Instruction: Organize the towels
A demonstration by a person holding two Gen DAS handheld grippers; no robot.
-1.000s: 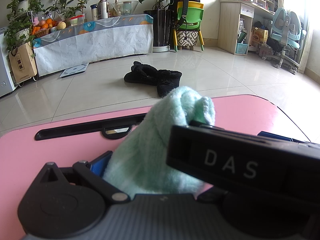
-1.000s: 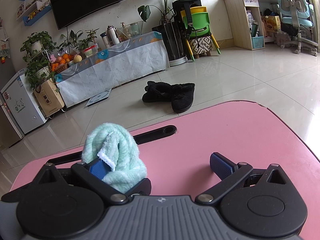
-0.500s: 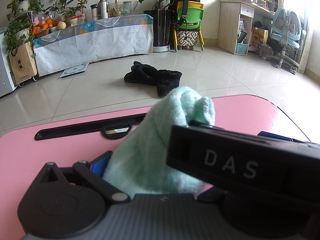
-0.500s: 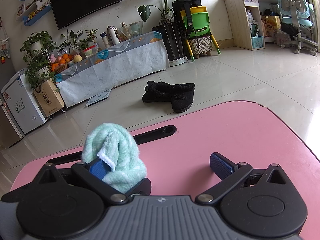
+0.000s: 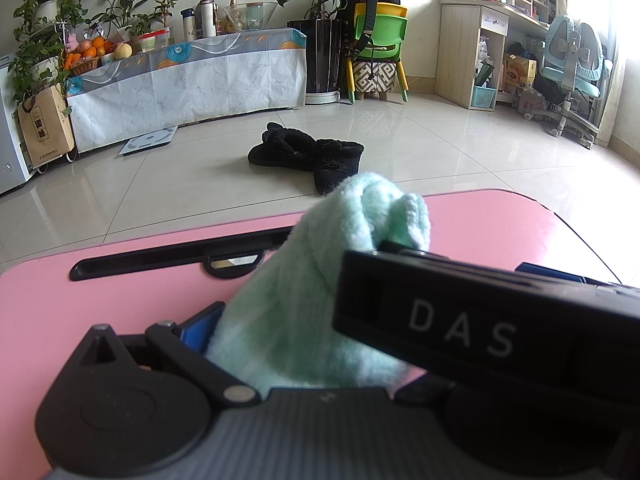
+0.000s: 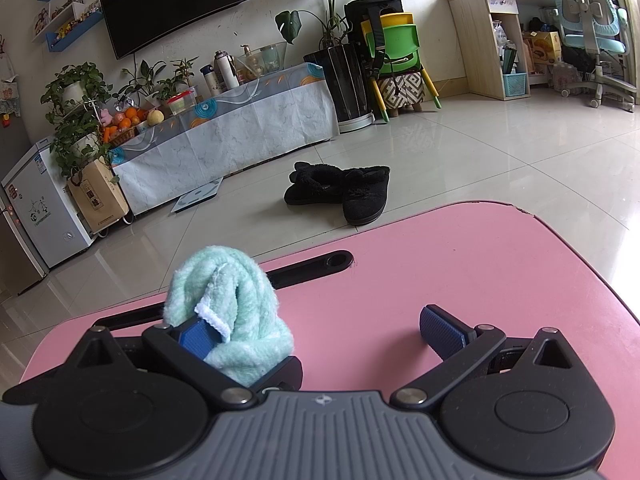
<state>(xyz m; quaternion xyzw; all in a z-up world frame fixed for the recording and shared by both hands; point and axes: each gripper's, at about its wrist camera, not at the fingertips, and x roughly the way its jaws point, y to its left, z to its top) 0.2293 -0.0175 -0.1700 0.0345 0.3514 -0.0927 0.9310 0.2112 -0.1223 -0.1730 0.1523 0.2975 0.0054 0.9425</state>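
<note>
A rolled mint-green towel (image 5: 296, 304) stands on the pink table (image 5: 80, 320), between the fingers of my left gripper (image 5: 320, 332). Its left blue pad (image 5: 196, 332) sits wide out, touching the towel's side. The right finger is hidden behind a black bar marked DAS, part of the other gripper. In the right wrist view the same towel (image 6: 236, 312) leans on the inner side of the left pad (image 6: 198, 336). My right gripper (image 6: 320, 332) is open wide, with bare table between the towel and the right pad (image 6: 442, 330).
A black slot handle (image 6: 312, 268) runs along the table's far edge (image 6: 500, 206). Beyond it lie black slippers (image 6: 344, 190) on the tiled floor. Farther back stand a covered bench with plants, a fridge and stacked chairs.
</note>
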